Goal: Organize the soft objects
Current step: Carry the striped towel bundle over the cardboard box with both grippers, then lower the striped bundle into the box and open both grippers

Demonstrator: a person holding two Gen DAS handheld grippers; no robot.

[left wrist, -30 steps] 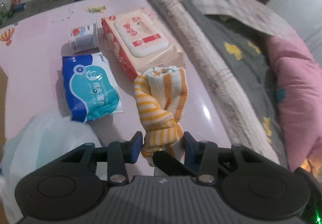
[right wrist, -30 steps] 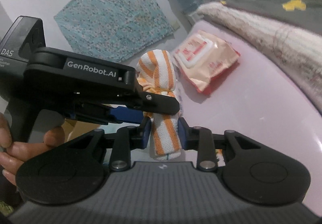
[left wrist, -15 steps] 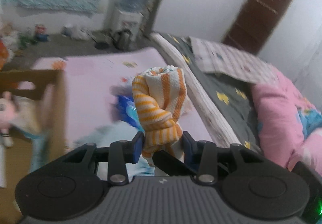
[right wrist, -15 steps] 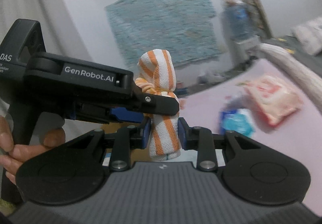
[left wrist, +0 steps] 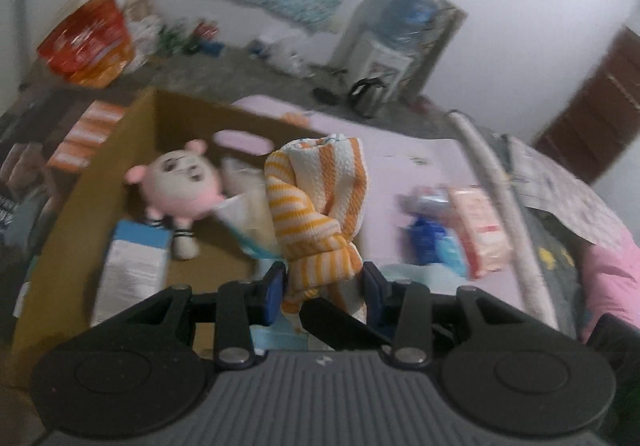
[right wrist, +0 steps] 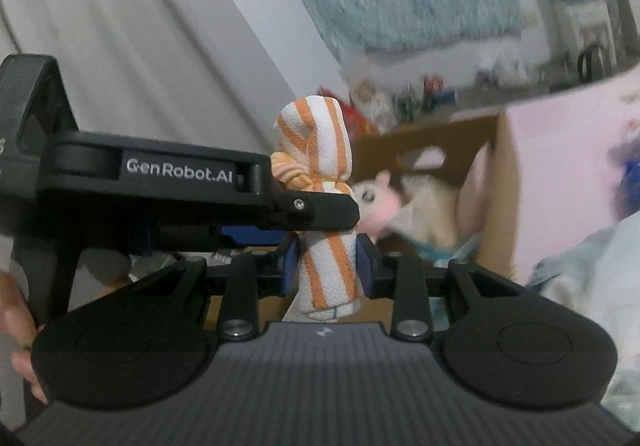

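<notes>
Both tongs are clamping the same orange-striped towel bundle [left wrist: 320, 213], w/ the left tongs [left wrist: 322, 282] pinching its knotted lower part and the right tongs [right wrist: 326, 266] squeezing the rolled end nearer its bottom; each pair is closed down to the cloth's width. In the right wrist view the left tongs [right wrist: 316, 205] are crossing in front of the bundle [right wrist: 320, 149] approx. at its knot. The towel is standing up between the pads, off any surface, hanging in front of an open cardboard box [left wrist: 132, 149] w/ a pink plush toy [left wrist: 180, 181] lying inside. Wipes packs [left wrist: 476, 221] are lying on the pink worktop [left wrist: 404, 165] to the right, blurred.
</notes>
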